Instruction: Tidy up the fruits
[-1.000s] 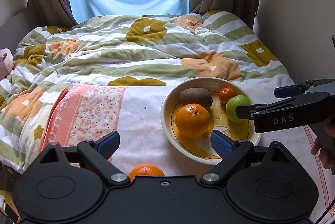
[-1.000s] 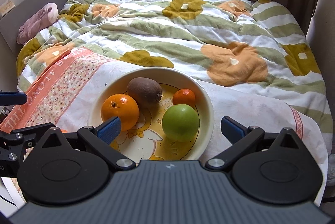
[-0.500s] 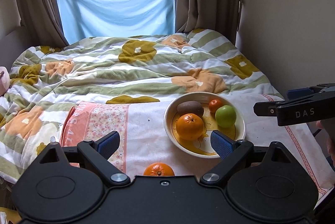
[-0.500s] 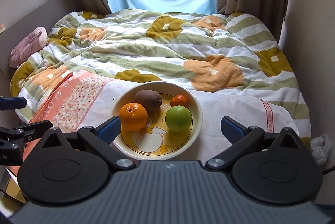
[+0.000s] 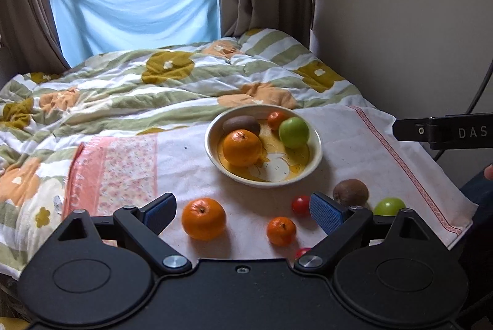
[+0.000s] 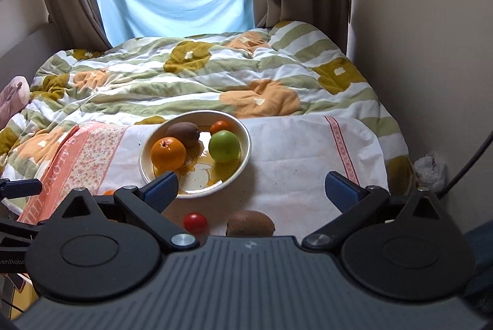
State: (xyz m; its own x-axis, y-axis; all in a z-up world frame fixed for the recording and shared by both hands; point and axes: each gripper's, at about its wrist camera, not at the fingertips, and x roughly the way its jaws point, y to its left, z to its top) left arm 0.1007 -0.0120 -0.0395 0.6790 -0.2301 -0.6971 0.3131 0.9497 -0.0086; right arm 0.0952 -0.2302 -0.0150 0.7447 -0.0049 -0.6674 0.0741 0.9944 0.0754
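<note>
You had the bowl [image 5: 317, 145] sitting mid-towel [image 5: 354, 151], with an orange [image 5: 242, 147], kiwi [image 5: 241, 124], green apple [image 5: 293, 132] and a small tangerine [image 5: 276, 120] inside. Bare cloth lay open to its right, up to the red-striped hem near the bed's edge by the wall. Loose fruit crowded the near edge — an orange [image 5: 203, 218], a tangerine [image 5: 281, 231], a red tomato [image 5: 301, 205], a second kiwi [image 5: 350, 192] and an apple [image 5: 389, 206]. Your left gripper [image 5: 243, 211] stood wide open, holding nothing — the loose orange lay below its gap, seemingly untouched. Your right gripper [image 6: 251, 188] was spread wide too, empty above the towel.
</note>
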